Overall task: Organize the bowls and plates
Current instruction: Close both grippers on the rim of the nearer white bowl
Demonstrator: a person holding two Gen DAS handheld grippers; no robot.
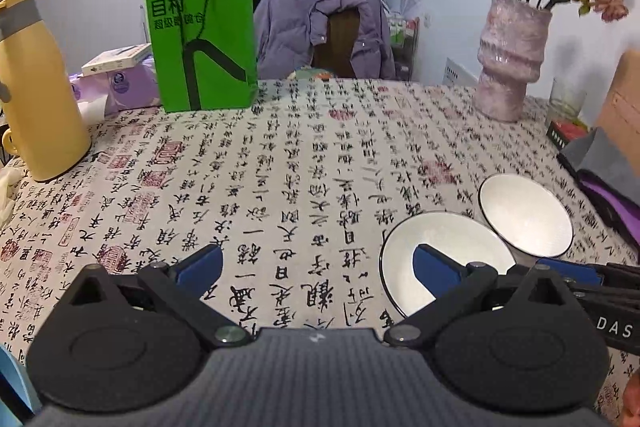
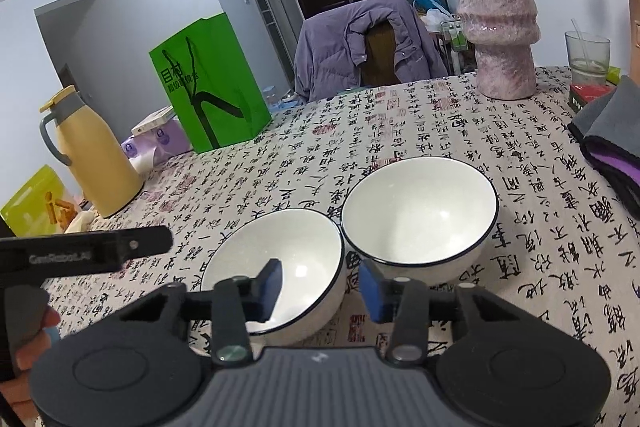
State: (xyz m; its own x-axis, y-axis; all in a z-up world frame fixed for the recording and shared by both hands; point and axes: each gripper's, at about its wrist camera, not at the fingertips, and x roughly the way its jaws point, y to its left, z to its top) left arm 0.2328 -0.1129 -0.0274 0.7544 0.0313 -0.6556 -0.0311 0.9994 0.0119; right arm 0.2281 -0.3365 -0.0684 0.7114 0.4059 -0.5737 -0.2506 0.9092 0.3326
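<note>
At the left edge of the table stands a yellow thermos jug [image 2: 94,155], with a green paper bag [image 2: 208,87] upright behind it toward the far edge; between these and the bowls the calligraphy tablecloth [image 1: 280,155] lies bare, the widest open stretch for moving. The left gripper [image 1: 318,265] hovers over that bare cloth with its blue-padded fingers [image 1: 200,263] spread wide and nothing between them. Right of it, two white bowls with dark rims sit touching: the near bowl [image 2: 276,267] and the far bowl [image 2: 420,211]. The right gripper [image 2: 320,289] straddles the near bowl's right wall, one pad inside, one outside, jaws partly closed; I cannot tell whether the pads press the rim. Past the bowls a pink ribbed vase [image 2: 498,27] of dried flowers stands near the far edge, and a folded grey cloth [image 2: 608,139] crowds the right edge. Only the right wrist view shows the drinking glass [image 2: 587,57] clearly and a yellow-green packet [image 2: 34,203] at far left.
</note>
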